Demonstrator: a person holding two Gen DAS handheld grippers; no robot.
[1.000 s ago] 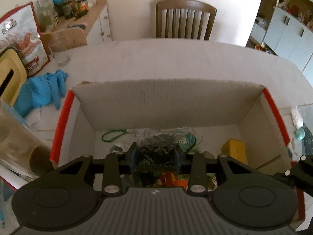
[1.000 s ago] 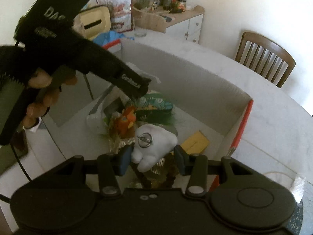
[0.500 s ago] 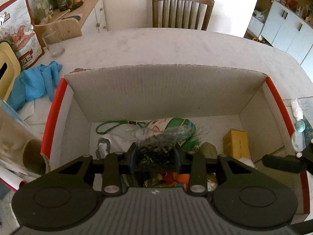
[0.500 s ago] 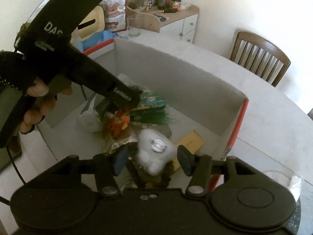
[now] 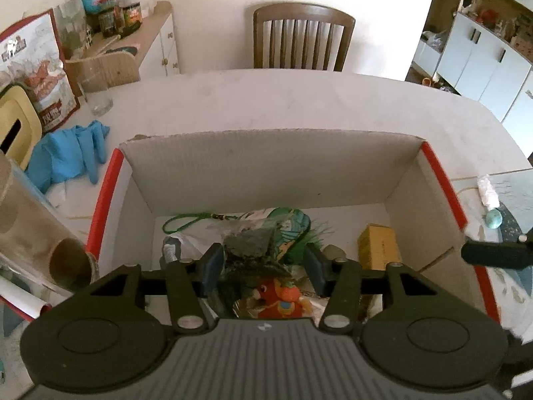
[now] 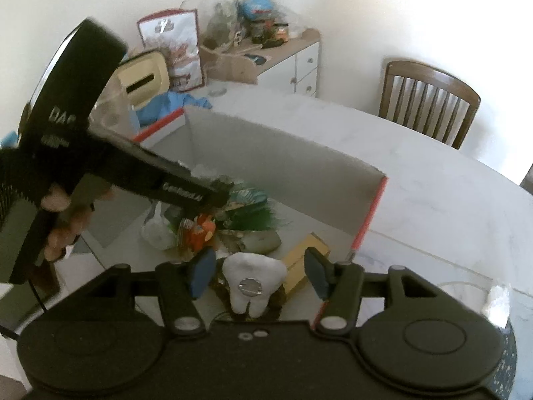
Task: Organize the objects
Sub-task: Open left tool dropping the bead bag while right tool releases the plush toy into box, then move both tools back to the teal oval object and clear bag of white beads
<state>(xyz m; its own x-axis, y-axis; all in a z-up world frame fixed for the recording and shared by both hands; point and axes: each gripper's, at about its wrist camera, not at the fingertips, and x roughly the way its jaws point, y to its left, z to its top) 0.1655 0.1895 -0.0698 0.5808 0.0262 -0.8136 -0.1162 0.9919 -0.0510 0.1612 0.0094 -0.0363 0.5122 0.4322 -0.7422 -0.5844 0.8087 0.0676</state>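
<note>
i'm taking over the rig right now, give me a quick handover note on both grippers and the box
Left gripper: jaws have just been opening, now open; the clear bag of dark bits sits between the pads, released, in the cardboard box.
Right gripper: jaws have just been opening, now open; the white tooth plush lies between them, untouched by either pad, in the box.
Also in the box: orange toy, green cord, yellow carton.
Done: both items dropped in.
Left: blue gloves and drinking glass sit on the table, possibly next.
</note>
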